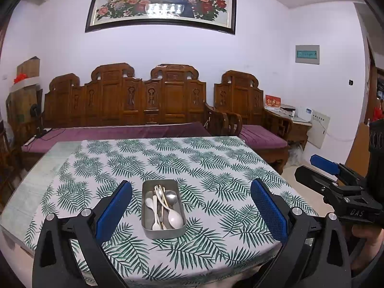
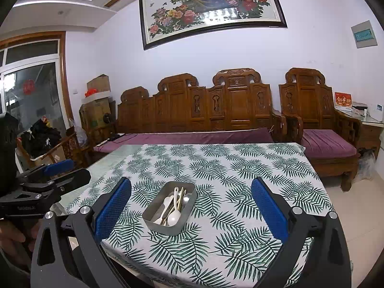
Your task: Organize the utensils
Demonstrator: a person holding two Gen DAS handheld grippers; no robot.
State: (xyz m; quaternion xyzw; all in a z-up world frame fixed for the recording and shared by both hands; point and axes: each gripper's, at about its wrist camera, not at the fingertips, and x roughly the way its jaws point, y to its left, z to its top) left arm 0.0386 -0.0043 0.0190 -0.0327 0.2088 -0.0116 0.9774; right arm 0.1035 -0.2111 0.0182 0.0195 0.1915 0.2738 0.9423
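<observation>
A grey metal tray (image 1: 153,234) (image 2: 153,222) rests near the front of a table covered in a leaf-print cloth (image 1: 204,163) (image 2: 240,168). Inside it lie white spoons (image 1: 174,217) (image 2: 173,217), a metal spoon (image 1: 171,196) and pale chopsticks (image 1: 162,198) (image 2: 180,198). My left gripper (image 1: 191,212) is open, held back from the tray with nothing between its blue pads. My right gripper (image 2: 191,212) is open too and holds nothing. The right gripper (image 1: 319,168) also shows off the table's right side, and the left gripper (image 2: 64,170) off its left side.
A carved wooden sofa with purple cushions (image 1: 124,132) (image 2: 192,136) stands behind the table, with a matching armchair (image 1: 259,139) (image 2: 326,144) to its right. A bare strip of tabletop (image 1: 43,168) shows left of the cloth. Boxes and clutter (image 2: 45,139) sit at the far left.
</observation>
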